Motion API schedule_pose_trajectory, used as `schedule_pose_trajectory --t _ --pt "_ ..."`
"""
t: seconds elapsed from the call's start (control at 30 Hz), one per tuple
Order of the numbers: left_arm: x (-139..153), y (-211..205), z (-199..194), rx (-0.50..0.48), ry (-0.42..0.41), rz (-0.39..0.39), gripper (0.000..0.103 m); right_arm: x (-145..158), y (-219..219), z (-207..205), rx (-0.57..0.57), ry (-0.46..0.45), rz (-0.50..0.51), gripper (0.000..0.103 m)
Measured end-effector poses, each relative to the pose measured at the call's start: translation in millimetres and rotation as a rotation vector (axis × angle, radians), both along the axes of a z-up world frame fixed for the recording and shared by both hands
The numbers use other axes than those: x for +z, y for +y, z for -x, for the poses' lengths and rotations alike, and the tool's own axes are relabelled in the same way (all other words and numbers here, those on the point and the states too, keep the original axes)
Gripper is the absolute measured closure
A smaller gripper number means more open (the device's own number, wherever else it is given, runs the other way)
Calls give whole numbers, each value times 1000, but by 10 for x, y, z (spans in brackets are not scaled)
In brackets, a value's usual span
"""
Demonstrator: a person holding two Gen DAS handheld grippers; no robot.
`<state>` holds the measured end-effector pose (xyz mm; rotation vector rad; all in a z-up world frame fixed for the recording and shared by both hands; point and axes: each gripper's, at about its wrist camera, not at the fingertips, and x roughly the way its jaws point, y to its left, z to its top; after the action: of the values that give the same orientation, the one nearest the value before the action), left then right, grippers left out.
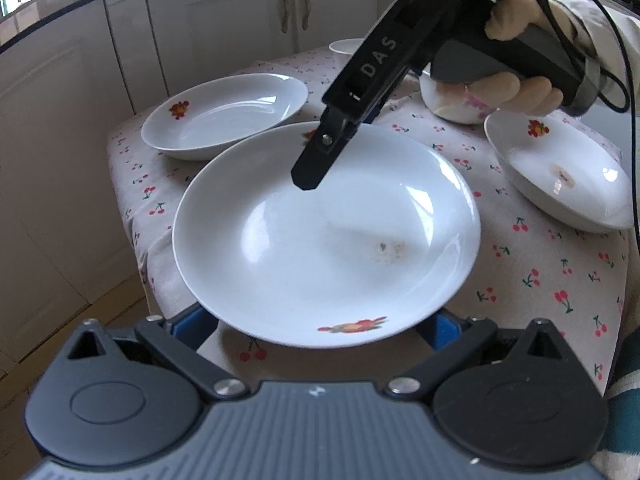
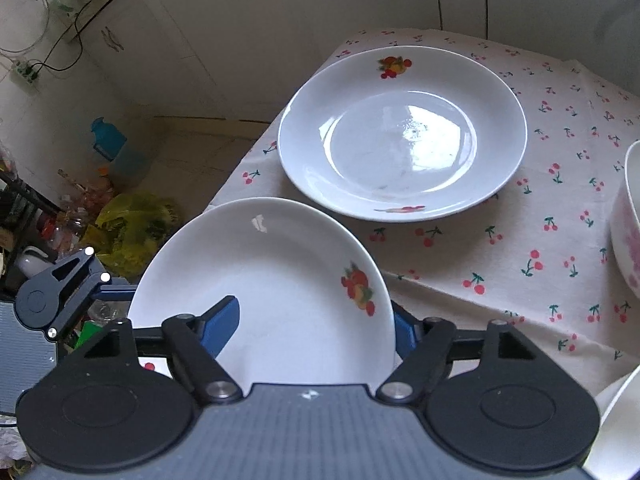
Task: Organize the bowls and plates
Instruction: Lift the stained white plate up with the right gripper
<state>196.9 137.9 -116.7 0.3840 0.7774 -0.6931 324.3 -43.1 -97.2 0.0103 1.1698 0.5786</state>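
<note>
A white plate with fruit decals [image 1: 326, 236] hangs above the cherry-print tablecloth [image 1: 540, 264], held at two opposite rim points. My left gripper [image 1: 320, 330] grips its near rim; its blue pads are mostly hidden under the plate. My right gripper [image 1: 316, 152] comes from the upper right and is shut on the far rim; in its own view [image 2: 316, 326] the plate [image 2: 264, 292] sits between the blue pads [image 2: 222, 322]. A second plate [image 1: 224, 114] lies at the far left, also in the right wrist view [image 2: 402, 132]. A third plate [image 1: 560, 170] lies at the right.
A pink-flowered bowl [image 1: 456, 104] and a white cup [image 1: 346, 50] stand at the far side of the table; the bowl's edge shows in the right wrist view [image 2: 628, 236]. White cabinets [image 1: 240, 20] lie behind. Clutter and a yellow bag [image 2: 132, 220] sit on the floor left of the table.
</note>
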Motion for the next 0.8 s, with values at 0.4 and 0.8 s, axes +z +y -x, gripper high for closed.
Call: schedule_pose_trajectory --t 0.4,0.8 --pt "19 -38 4 -17 5 -19 1 27 -18 13 -16 10 10 21" --pt "105 -99 227 -26 8 -12 1 153 -87 252 -18 1 6 21"
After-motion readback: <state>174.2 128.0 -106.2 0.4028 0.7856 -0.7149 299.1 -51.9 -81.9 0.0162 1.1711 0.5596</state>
